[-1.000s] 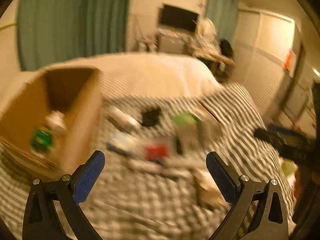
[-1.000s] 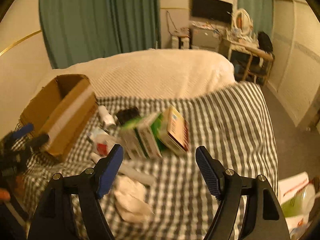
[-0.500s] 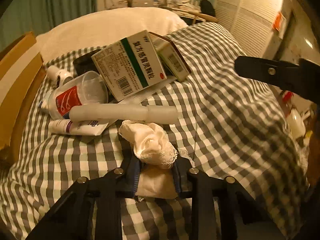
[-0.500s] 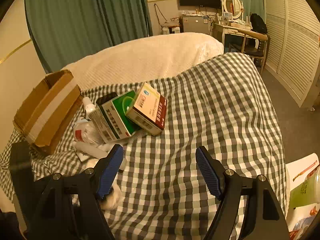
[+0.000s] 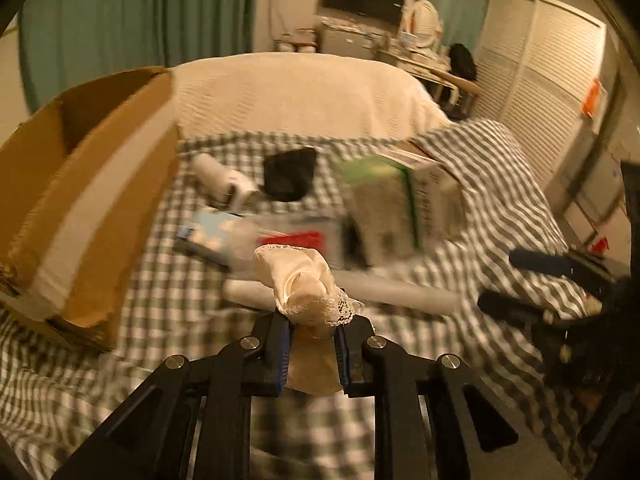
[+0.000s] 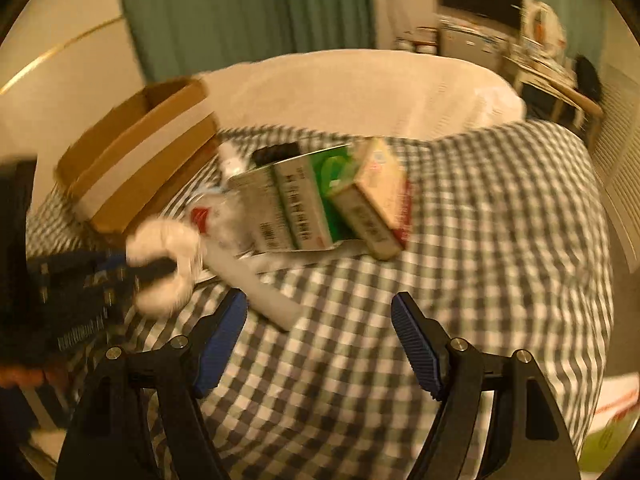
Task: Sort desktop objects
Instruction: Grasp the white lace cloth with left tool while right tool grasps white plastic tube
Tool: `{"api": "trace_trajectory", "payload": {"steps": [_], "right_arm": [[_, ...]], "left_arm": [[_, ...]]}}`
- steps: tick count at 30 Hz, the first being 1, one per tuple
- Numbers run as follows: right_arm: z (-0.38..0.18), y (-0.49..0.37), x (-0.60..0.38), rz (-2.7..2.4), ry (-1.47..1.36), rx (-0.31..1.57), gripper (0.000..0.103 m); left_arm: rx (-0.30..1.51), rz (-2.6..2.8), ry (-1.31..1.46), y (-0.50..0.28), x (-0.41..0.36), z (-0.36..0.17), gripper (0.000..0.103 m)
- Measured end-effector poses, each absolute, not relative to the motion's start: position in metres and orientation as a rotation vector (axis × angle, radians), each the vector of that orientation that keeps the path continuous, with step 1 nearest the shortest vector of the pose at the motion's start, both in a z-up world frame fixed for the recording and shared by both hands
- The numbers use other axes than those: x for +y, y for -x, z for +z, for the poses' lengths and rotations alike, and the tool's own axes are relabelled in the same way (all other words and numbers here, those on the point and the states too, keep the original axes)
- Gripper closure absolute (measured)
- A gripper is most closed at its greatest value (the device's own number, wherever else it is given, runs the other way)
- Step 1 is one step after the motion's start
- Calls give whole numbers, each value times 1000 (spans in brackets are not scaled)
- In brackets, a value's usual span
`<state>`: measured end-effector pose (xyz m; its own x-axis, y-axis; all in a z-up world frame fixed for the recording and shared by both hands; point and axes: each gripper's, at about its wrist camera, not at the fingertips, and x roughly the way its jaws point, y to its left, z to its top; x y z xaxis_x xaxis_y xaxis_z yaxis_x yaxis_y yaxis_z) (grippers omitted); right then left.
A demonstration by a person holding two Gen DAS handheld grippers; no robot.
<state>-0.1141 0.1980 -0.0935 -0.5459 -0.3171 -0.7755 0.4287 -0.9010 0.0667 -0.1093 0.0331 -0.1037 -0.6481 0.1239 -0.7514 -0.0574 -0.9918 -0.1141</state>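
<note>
Left tongs (image 5: pixel 311 344) were clenched on the white cloth (image 5: pixel 308 286); the cardboard box (image 5: pixel 86 200) lay up-left of them, nearer than to the released right tongs (image 6: pixel 320 344).

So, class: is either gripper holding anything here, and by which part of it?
The left gripper is shut on the crumpled white cloth, pinching its lower bunched end; the rest bulges above the fingers. The right gripper is open and holds nothing.
</note>
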Motion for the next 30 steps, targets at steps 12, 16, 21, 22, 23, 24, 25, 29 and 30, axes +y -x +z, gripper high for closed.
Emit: {"api": "trace_trajectory", "payload": {"steps": [12,16,21,22,23,24,25,29,30], "right_arm": [[-141,135,152,-2300,-1348,319,67],[-137,124,156,-2323,-1353,319,76],[-119,107,163,-2381,-1315,269,84],[-113,103,164,-2392,-1304,257,85],[-107,97,166,-2408,-1291,255,85],[-103,94,166,-2417,-1281,257,85],[-99,90,166,-2421,-1273,255,85],[-92,84,166,-2440,-1289,263,85],[-91,82,168,-2444,-1292,257,85]], "left_arm": [[-174,2769,1283,115,6,-125,84],[-207,2756,1280,114,3,-125,84],[-228,2762,1260,112,0,-121,84],[-230,2765,1248,110,0,-119,84],[-231,2767,1242,109,-1,-118,84],[-233,2770,1232,108,-2,-116,84],[-237,2774,1221,106,-2,-114,84],[-254,2788,1198,103,-6,-107,84],[-255,2791,1190,102,-8,-106,84]]}}
